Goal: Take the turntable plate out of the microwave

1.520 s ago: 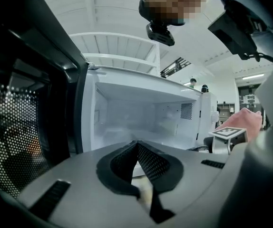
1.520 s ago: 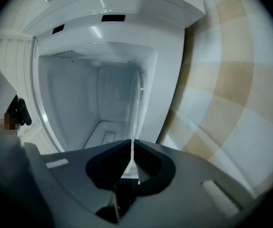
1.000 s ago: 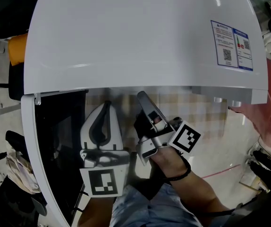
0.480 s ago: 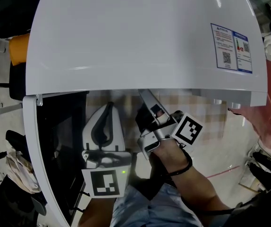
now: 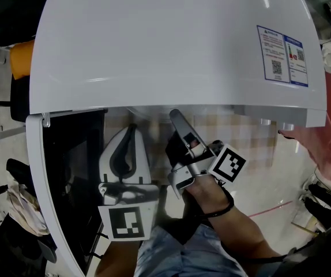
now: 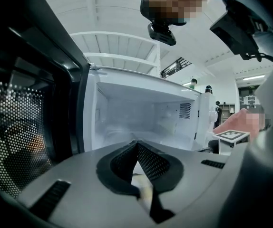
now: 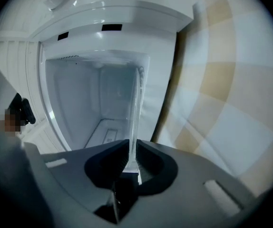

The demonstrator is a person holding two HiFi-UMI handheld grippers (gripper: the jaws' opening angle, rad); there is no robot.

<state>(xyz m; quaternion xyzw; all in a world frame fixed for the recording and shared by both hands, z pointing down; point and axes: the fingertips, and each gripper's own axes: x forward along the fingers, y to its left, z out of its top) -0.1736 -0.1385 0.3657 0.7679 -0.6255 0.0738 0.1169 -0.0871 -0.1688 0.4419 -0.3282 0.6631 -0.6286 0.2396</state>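
Your right gripper (image 5: 175, 116) reaches level toward the open front of the white microwave (image 5: 171, 45), rolled onto its side with its marker cube (image 5: 229, 165) facing up and to the right. In the right gripper view its jaws are closing on the rim of the clear glass turntable plate (image 7: 135, 113). The rim sits between the two pads (image 7: 148, 161), which lie against both faces of the glass. From there the plate runs away from you, edge-on, into the microwave's white cavity (image 7: 84, 103). Whether it is lifted off the cavity floor cannot be told.

Your left gripper (image 5: 132, 127) sits just beside the right one, on its left, in front of the opening and pointing slightly downward. In the left gripper view its jaws are closed tip to tip with nothing between them, and they face the lit cavity.

The microwave door (image 5: 67, 172) stands swung open on your left, its dark inner face and perforated window (image 6: 13, 141) close to the left gripper. A checked tablecloth (image 5: 243, 130) covers the surface under the microwave. A blue-edged label (image 5: 284, 55) sits on the right of the microwave's top.
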